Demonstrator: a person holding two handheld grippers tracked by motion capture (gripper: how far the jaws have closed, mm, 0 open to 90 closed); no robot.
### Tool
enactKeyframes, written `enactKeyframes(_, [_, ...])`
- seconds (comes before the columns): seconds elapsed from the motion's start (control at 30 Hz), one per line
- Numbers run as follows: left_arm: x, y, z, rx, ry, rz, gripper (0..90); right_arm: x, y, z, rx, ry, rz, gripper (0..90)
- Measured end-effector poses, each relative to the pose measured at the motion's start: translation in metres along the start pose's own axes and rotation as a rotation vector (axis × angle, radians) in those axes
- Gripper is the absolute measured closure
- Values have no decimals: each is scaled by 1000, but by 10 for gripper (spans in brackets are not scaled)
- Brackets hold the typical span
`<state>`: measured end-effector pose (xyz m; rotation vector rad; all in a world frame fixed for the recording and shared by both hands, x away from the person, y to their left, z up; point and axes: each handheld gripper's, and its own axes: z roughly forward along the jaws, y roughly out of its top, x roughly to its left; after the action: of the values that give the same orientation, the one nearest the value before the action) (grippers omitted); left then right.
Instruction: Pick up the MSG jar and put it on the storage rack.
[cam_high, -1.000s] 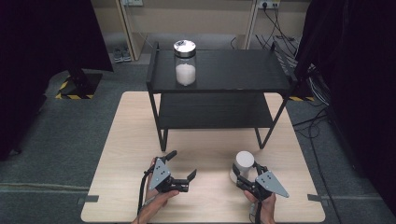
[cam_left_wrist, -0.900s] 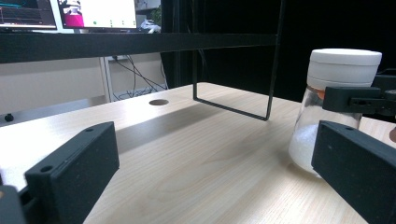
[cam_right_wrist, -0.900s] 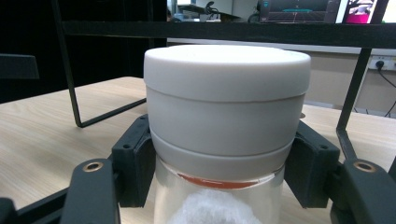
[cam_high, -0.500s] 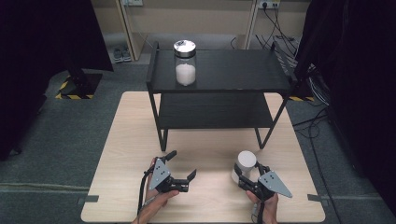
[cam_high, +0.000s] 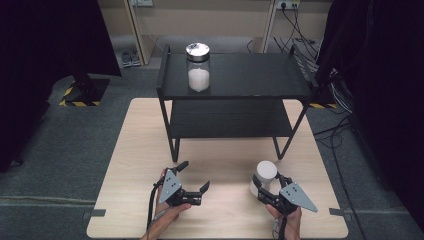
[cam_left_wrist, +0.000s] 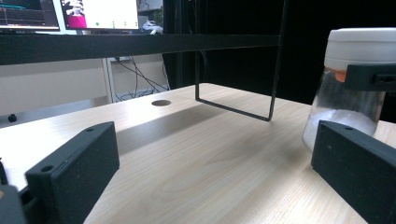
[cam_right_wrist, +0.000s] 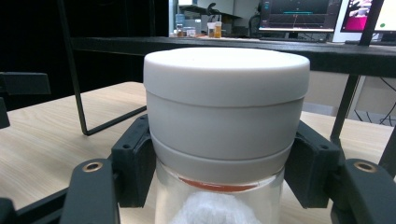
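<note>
Right gripper (cam_high: 268, 186) is clamped on the white-lidded jar (cam_high: 265, 175), jaws pressed either side just under the lid; the right gripper view shows the pads hugging the lid's lower band, w/ an orange seal ring and white powder visible through the glass below. Jar stands upright at the near-right part of the wooden table (cam_high: 135, 165), just in front of the black shelf rack's (cam_high: 240, 75) right front leg. From the left gripper view the jar's base looks to be on the wood, though I can't be sure it isn't a hair off it. Left gripper (cam_high: 194, 181) sits at the near-left, jaws apart, nothing between them, well apart from the jar and pointing roughly toward it. Up on the rack's top shelf there's a second jar w/ a metal lid (cam_high: 198, 66), also part-full of white stuff, toward the left end. My read: the grasp step is done and the lift is what's in hand, prob. to carry this jar up onto the rack beside the other one. Next move wants a straight rise clear of the table, then forward over the rack's front edge w/o clipping the top rail or the leg. Keep it upright; glass is slick, so the grip has to hold.
</note>
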<state>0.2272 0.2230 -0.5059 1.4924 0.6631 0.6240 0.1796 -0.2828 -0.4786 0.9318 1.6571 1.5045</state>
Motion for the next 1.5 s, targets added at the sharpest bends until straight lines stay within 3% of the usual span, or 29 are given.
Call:
enactKeyframes(0.3, [1, 0, 0, 1, 4, -3, 3, -3, 21, -7, -23, 13, -6, 346])
enactKeyframes(0.67, [1, -1, 0, 4, 7, -4, 4, -7, 52, -3, -37, 36, -11, 345])
enactKeyframes(1.1, [1, -1, 1, 10, 7, -6, 4, -18, 114, 9, -60, 71, -9, 343])
enactKeyframes(1.5, [2, -2, 1, 16, 8, -11, 6, -21, 176, 19, -89, 75, -47, 341])
